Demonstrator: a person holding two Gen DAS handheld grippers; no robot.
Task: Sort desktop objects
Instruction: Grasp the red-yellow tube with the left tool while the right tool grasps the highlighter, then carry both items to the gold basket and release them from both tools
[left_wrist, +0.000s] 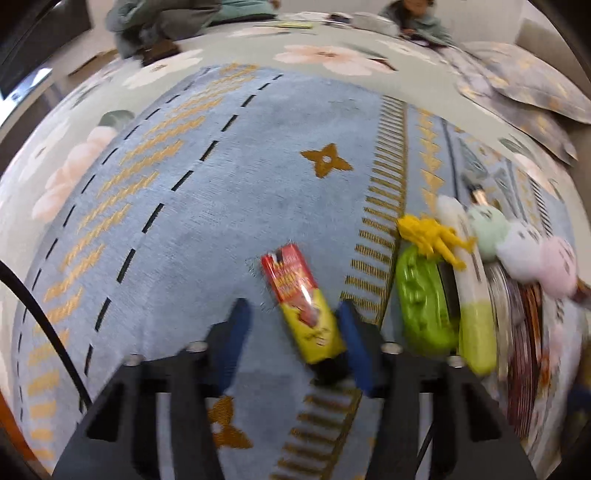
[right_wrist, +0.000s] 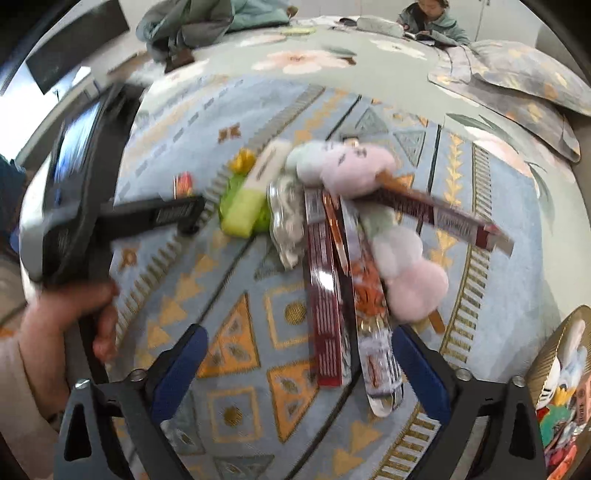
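Observation:
A red and yellow snack packet (left_wrist: 302, 301) lies on the blue patterned cloth (left_wrist: 229, 184), between the blue fingers of my left gripper (left_wrist: 293, 314), close to the right one; the jaws stand apart. To its right are a green toy (left_wrist: 421, 299), a yellow figure (left_wrist: 432, 236), a white-and-green tube (left_wrist: 469, 280) and pastel plush skewers (left_wrist: 524, 247). My right gripper (right_wrist: 299, 354) is open above the cloth, with long snack sticks (right_wrist: 327, 295) and a plush skewer (right_wrist: 410, 269) between and beyond its fingers. The left tool and hand (right_wrist: 74, 206) show at the left.
A pile of pillows (left_wrist: 517, 81) lies at the far right on the floral bedspread (left_wrist: 332, 55). A colourful box (right_wrist: 561, 387) sits at the right edge. People and clothes are at the far side. A black cable (left_wrist: 40, 314) runs at the left.

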